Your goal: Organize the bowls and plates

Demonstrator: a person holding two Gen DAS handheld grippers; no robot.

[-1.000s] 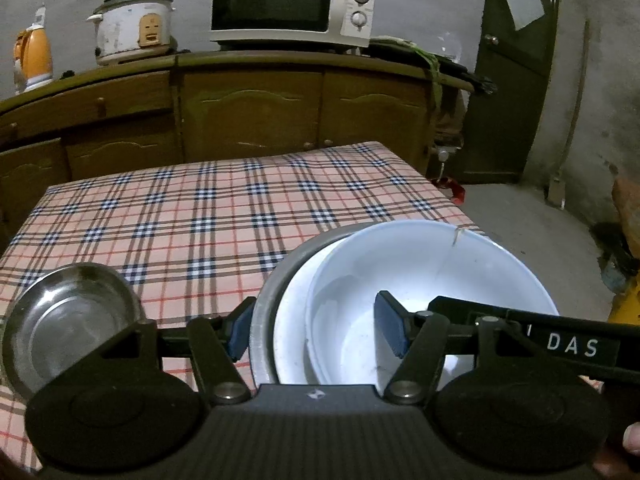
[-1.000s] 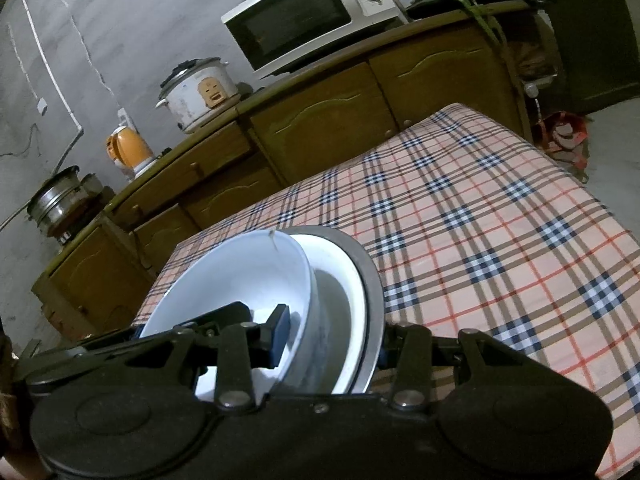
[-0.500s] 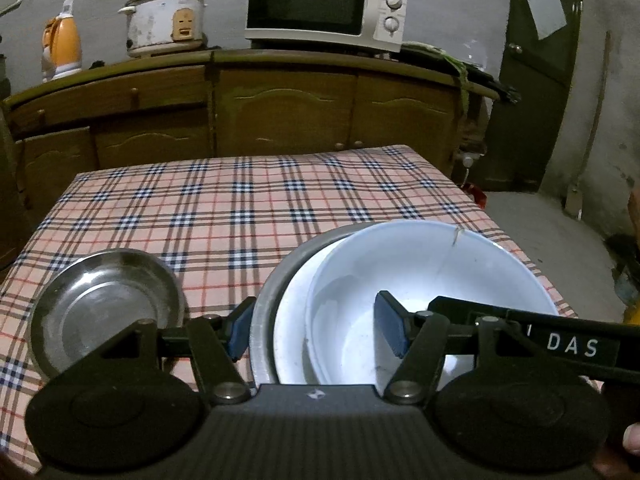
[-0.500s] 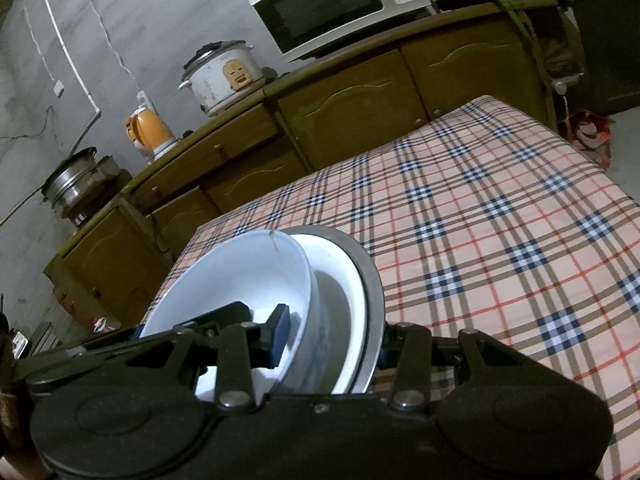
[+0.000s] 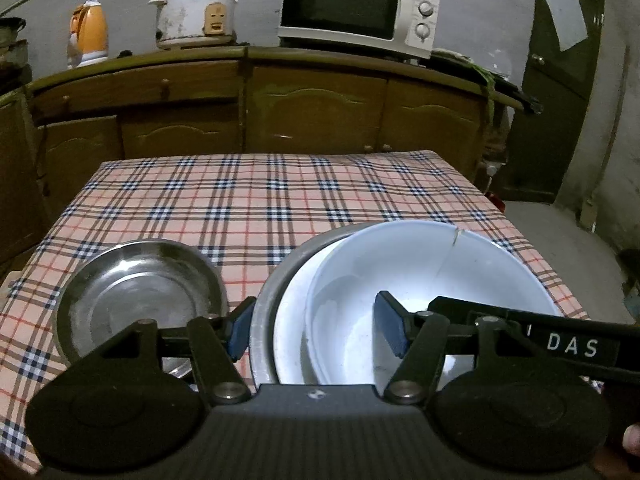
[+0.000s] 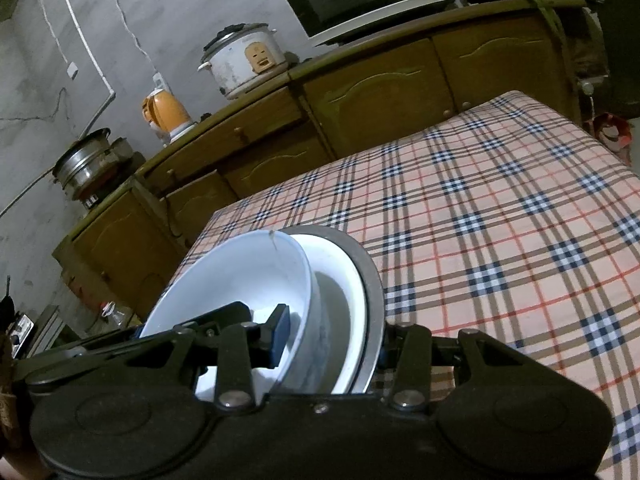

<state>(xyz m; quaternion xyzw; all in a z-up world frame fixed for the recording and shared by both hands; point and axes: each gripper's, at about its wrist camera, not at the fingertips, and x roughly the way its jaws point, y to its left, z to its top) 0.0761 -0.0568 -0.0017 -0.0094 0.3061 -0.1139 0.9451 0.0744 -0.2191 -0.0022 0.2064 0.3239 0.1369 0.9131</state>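
Note:
A stack of nested dishes is held between both grippers above the plaid table: a cracked white bowl (image 5: 424, 276) inside a white dish (image 5: 292, 320) inside a steel plate (image 5: 264, 308). My left gripper (image 5: 316, 330) is shut on the stack's left rim. My right gripper (image 6: 332, 336) is shut on its right rim; the white bowl (image 6: 240, 276) and the steel plate (image 6: 370, 280) show in the right wrist view. A separate steel plate (image 5: 136, 300) lies on the table (image 5: 248, 196) to the left of the stack.
A wooden sideboard (image 5: 312, 108) stands behind the table with a microwave (image 5: 356, 8), a rice cooker (image 5: 196, 12) and an orange kettle (image 5: 88, 32). A dark door (image 5: 560, 72) is at the right. A steel pot (image 6: 80, 164) stands at the far left.
Both grippers have carried the stack to the left along the table's near edge; the separate steel plate now sits further right in the left wrist view. Both grips are unchanged.

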